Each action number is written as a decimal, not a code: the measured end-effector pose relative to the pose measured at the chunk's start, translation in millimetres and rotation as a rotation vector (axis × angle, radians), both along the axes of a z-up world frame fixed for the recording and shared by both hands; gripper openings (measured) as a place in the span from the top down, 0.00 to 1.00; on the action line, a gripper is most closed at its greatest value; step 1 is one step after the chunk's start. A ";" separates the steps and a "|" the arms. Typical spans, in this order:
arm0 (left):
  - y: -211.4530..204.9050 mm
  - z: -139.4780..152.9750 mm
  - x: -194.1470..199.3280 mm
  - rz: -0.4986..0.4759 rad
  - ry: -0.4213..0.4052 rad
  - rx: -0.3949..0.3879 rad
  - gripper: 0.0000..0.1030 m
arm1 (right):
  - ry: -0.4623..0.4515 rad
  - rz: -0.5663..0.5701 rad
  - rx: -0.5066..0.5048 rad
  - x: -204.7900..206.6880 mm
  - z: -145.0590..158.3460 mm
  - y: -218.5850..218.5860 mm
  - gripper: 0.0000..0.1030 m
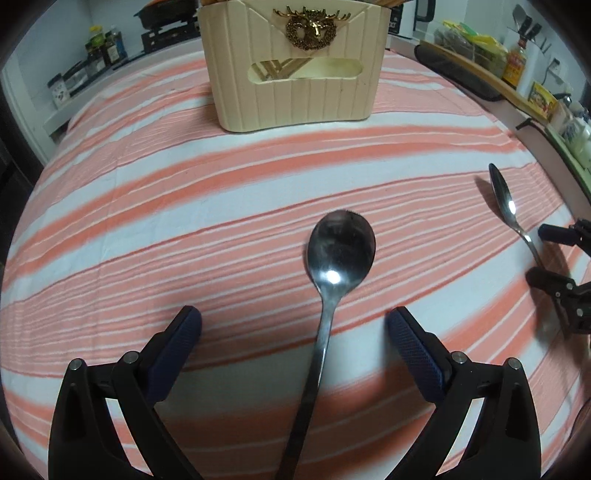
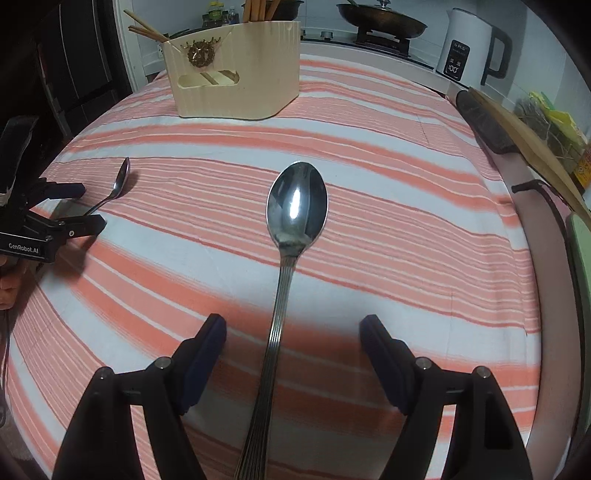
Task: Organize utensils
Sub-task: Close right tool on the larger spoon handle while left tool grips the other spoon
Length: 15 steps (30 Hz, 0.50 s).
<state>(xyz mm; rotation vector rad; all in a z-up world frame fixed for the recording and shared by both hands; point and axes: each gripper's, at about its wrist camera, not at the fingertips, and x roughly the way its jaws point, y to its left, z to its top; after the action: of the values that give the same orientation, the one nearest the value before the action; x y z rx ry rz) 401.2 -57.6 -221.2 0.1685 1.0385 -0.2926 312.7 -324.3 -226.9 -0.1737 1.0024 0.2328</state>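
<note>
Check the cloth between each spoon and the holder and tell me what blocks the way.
Nothing visible does. Only bare striped cloth lies between the left spoon and the holder, and between the right spoon and the holder. Each spoon lies between open jaws of its gripper, left and right.

table: striped cloth (image 2: 369,155) | behind: stove (image 2: 380,35), white kettle (image 2: 465,48) | walls: white

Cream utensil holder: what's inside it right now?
Wooden chopsticks and brown wooden handles stick out of the cream utensil holder. Its walls hide anything lower, apart from a few sticks behind the front slot.
</note>
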 end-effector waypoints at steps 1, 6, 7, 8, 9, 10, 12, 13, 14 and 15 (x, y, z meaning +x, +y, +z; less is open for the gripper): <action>-2.8 0.2 2.9 -0.002 0.001 -0.003 0.05 | -0.008 -0.003 0.003 6.1 -0.2 1.1 0.24; -15.6 5.2 12.2 -0.039 -0.001 -0.004 0.23 | -0.034 -0.047 0.030 35.6 -0.7 9.1 0.26; -17.7 6.4 12.7 -0.045 -0.003 -0.003 0.29 | -0.041 -0.056 0.038 40.5 -1.1 10.0 0.26; -19.4 7.6 13.1 -0.051 -0.004 -0.002 0.32 | -0.050 -0.063 0.035 44.0 -1.2 11.8 0.26; -21.0 8.2 12.5 -0.057 -0.007 -0.001 0.37 | -0.057 -0.064 0.031 47.3 -1.5 14.1 0.26; -22.5 8.6 11.8 -0.063 -0.010 -0.004 0.44 | -0.062 -0.066 0.034 50.0 -1.2 15.4 0.27; -24.8 11.1 8.3 -0.079 -0.024 -0.013 0.63 | -0.069 -0.075 0.040 53.0 0.0 17.1 0.36; -26.2 11.6 7.0 -0.085 -0.033 -0.009 0.65 | -0.075 -0.075 0.040 53.9 1.2 17.8 0.51; -27.3 11.7 6.0 -0.088 -0.042 -0.002 0.65 | -0.075 -0.076 0.042 55.0 2.0 17.8 0.60; -28.1 11.7 4.8 -0.090 -0.052 0.000 0.65 | -0.072 -0.073 0.048 55.6 2.1 17.5 0.60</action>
<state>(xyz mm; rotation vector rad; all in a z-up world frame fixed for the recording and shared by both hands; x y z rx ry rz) 406.0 -85.7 -209.5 0.2228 0.9808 -0.3680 368.4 -306.8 -224.8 -0.1013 0.9289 0.1824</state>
